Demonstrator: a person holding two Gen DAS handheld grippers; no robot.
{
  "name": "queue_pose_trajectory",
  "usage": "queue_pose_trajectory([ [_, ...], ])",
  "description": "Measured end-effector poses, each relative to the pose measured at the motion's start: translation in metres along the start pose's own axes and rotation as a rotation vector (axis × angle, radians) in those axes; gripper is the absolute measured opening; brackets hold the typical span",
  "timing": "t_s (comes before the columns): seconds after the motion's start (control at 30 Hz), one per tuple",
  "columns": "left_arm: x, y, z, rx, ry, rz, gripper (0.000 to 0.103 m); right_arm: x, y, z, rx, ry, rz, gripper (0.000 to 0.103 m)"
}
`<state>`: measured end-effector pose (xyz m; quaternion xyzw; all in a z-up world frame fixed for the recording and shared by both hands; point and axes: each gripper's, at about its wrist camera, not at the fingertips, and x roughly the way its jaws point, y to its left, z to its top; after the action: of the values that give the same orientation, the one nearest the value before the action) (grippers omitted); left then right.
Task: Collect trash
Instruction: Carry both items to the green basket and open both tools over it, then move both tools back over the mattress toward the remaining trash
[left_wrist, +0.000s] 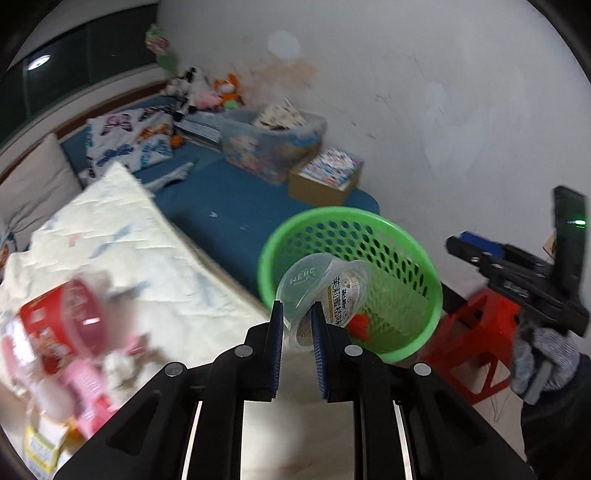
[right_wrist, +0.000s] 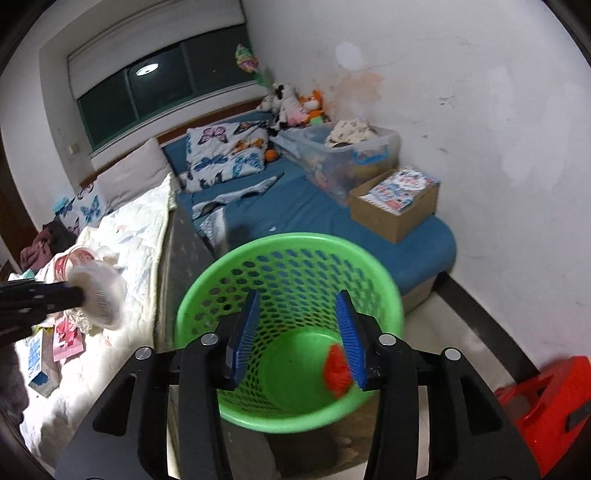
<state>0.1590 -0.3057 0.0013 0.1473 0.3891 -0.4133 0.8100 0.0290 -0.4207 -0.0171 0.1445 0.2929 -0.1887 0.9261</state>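
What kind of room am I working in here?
Most likely a bedroom, probably a child's. There is a bed with a blue sheet against the wall, a butterfly-print pillow on it, and stuffed toys piled in the far corner. A green wastebasket stands beside the bed.

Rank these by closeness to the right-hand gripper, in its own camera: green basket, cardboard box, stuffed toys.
From the right gripper:
1. Green basket, directly below its fingers.
2. Cardboard box, on the blue mattress beyond.
3. Stuffed toys, in the far corner.
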Motion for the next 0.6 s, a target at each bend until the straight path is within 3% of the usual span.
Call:
queue_pose_trajectory([
  [0.2, 0.052, -0.040, 0.015, 0.058, 0.074, -0.042, 0.015, -0.027, -0.011, -0.013, 0.000, -0.041, -0.054, 0.062],
  [0.33, 0.071, -0.057, 0.021, 0.082, 0.101, -0.048, 0.015, -0.034, -0.016, -0.021, 0.004, -0.036, -0.066, 0.063],
  [0.6, 0.057, -0.057, 0.017, 0.066, 0.086, -0.054, 0.016, -0.041, -0.021, -0.032, 0.046, -0.023, -0.047, 0.066],
])
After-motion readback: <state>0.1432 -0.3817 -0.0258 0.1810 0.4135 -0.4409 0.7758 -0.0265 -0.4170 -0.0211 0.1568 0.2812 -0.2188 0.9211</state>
